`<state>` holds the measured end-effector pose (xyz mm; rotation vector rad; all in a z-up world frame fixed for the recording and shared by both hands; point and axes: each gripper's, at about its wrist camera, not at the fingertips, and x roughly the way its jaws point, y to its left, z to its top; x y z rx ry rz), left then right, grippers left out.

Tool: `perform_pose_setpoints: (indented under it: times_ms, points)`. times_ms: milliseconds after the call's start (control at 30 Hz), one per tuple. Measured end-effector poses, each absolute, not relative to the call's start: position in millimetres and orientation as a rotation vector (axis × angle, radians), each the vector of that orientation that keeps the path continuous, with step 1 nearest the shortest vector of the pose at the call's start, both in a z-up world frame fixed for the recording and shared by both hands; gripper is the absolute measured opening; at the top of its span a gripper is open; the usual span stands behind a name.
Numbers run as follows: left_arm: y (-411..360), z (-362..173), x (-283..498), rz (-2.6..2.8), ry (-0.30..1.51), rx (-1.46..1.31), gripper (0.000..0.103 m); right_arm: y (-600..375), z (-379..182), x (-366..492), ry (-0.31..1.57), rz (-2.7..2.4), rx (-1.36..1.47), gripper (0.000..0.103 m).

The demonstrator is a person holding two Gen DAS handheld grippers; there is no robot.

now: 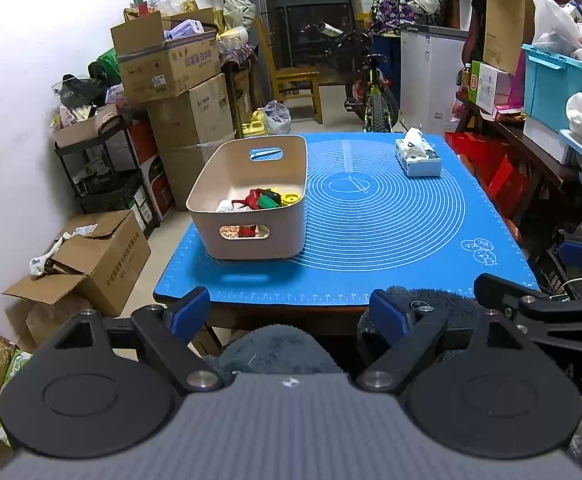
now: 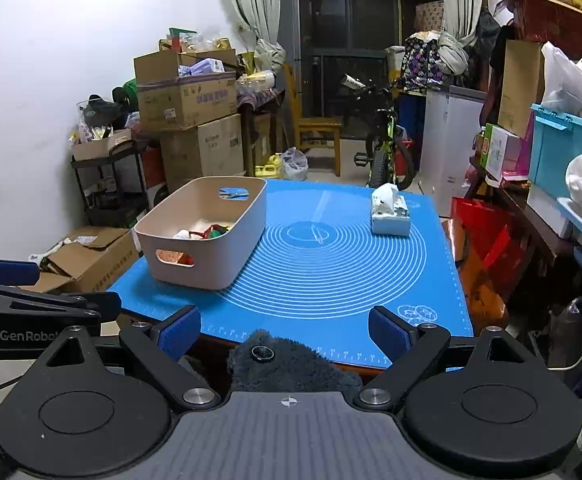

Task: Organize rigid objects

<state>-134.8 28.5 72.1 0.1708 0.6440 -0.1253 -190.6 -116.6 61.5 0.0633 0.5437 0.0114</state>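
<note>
We hold two tools: the left tool and right tool both stand wide, empty. One bin of toys sits at the surface's left edge; one tissue box near its far right corner.

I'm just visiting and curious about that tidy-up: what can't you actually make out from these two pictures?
- Bin contents: both views, the near wall hides most; only red, green and yellow bits show.
- Print on the tissue box: both views, too small.
- Table under the blue mat: covered; near edge blocked by fuzzy dark fabric and the open fingers.
</note>
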Motion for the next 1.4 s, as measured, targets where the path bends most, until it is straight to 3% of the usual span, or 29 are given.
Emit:
perform_pose_setpoints:
  times_ms: [1400]
  points:
    - [29.7,73.6,-134.5,-0.122,0.648,0.181,0.087,-111.6,60.4,-187.9,0.550,0.020,0.063,0.092]
